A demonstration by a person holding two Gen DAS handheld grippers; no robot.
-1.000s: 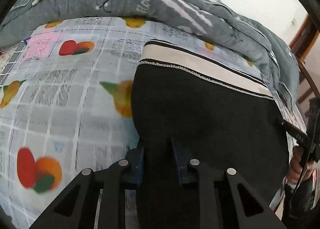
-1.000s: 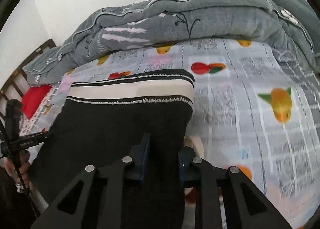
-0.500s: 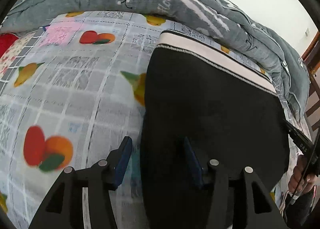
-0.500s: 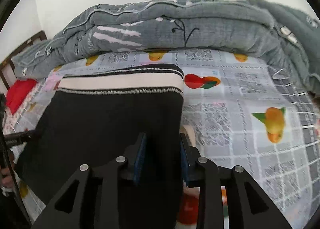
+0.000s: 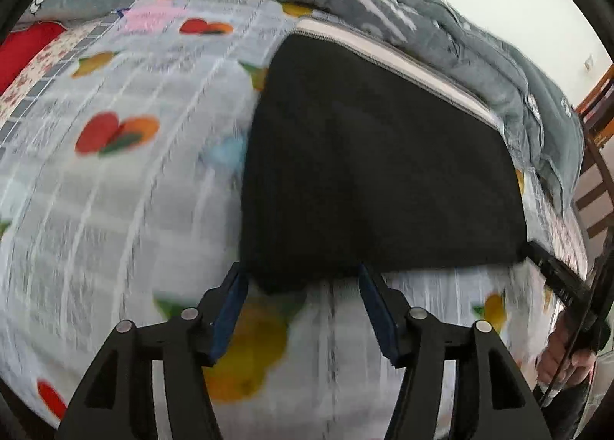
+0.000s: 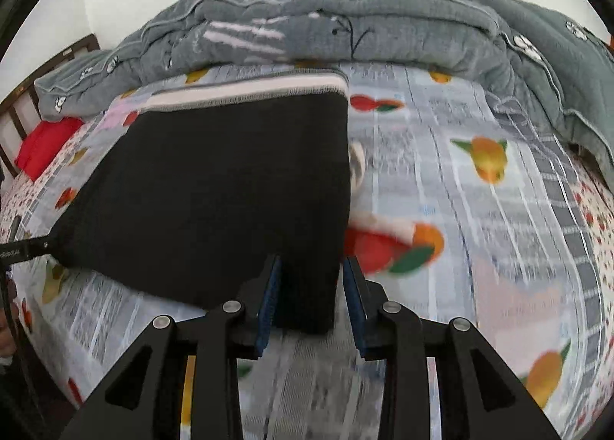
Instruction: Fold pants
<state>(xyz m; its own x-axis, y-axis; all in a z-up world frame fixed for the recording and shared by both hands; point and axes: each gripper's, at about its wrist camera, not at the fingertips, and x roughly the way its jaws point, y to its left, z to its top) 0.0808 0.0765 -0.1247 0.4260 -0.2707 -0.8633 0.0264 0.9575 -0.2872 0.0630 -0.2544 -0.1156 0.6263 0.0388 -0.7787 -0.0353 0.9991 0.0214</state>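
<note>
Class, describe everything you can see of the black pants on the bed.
The black pants lie folded into a flat, roughly rectangular stack on the fruit-print sheet. The fabric looks knit. A cream waistband with dark edging lies at the far end, toward the grey quilt. Both open grippers straddle the near corners.

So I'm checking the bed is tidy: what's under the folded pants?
The pants lie on the fruit-print sheet. At their right edge a pale bit pokes out from under; the rest beneath is covered.
</note>
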